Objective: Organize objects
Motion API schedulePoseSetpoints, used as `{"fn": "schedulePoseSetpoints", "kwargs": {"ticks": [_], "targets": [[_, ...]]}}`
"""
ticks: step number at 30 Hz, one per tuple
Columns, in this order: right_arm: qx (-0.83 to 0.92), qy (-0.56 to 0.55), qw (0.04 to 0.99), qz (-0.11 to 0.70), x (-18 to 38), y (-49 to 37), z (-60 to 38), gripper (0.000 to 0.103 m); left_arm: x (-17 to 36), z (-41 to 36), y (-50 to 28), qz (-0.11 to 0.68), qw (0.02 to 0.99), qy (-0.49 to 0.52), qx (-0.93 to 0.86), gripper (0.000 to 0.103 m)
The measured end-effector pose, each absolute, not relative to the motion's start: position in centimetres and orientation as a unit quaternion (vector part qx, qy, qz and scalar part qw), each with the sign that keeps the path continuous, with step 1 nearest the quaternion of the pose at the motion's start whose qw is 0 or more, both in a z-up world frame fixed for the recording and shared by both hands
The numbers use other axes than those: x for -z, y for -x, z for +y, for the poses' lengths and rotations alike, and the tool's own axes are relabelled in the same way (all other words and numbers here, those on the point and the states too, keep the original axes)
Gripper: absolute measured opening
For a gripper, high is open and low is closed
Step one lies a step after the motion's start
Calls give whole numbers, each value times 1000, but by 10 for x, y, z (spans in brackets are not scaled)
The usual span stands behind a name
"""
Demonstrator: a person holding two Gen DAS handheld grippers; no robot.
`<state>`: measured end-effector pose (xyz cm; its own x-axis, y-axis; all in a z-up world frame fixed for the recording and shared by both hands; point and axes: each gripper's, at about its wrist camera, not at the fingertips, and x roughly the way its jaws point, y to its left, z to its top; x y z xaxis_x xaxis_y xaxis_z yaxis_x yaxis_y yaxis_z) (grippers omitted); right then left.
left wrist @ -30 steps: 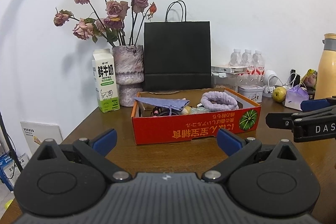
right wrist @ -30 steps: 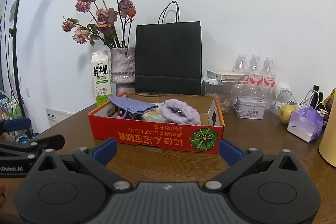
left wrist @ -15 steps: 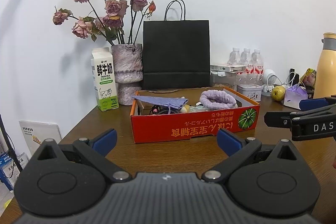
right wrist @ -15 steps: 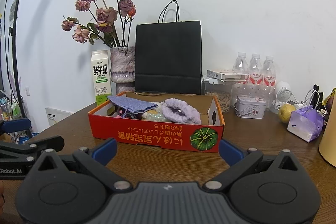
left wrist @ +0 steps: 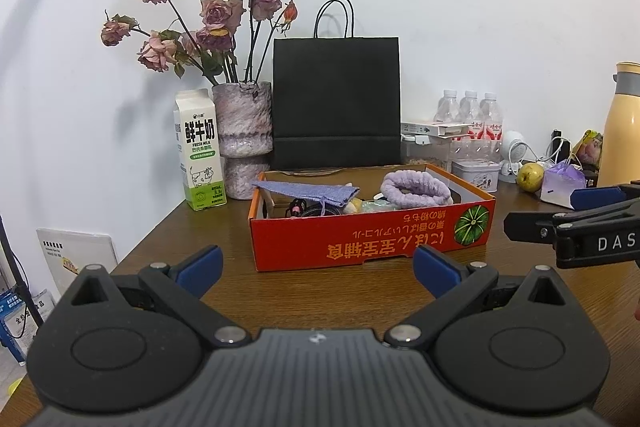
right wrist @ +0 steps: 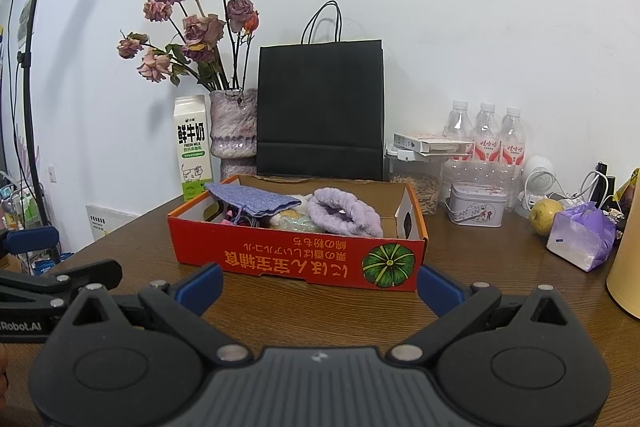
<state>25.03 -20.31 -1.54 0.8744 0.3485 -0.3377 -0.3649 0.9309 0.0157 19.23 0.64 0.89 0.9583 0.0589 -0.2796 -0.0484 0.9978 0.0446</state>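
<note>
The brown table [left wrist: 168, 239] looks almost the same as it did 1 second ago. The only change is tiny: in the left view the red box [left wrist: 372, 239] and the things behind it have slid a little to the left and up, so the left gripper [left wrist: 316, 267] has only drifted a bit. In the right view nothing has moved that I can see.

The box sits at 12 o'clock from both grippers, near the middle of the table. Behind it stands a black bag [left wrist: 336, 103], with a flower vase [left wrist: 242, 123] and a milk carton [left wrist: 198, 151] at 11 o'clock.

Inside the box lie a blue cloth [right wrist: 256, 201] and a purple fluffy band [right wrist: 346, 213], with small things between them that I cannot name. At 2 o'clock, outside the box, are a tin [right wrist: 476, 205], a purple packet [right wrist: 582, 237] and a yellow fruit [right wrist: 546, 215].

Both the left gripper and the right gripper [right wrist: 318, 281] have their jaws spread wide and hold nothing.

So this small drift tells little. The tidy box could mean sorting is over, or that the outside things wait their turn.
</note>
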Motion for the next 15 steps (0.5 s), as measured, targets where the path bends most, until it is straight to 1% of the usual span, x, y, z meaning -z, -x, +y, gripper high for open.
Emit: {"fn": "schedulePoseSetpoints", "kwargs": {"ticks": [15], "targets": [[-185,25,968,170,16,-251,-203,103,-6,8,-195,152,988,-12,-26,103]]}}
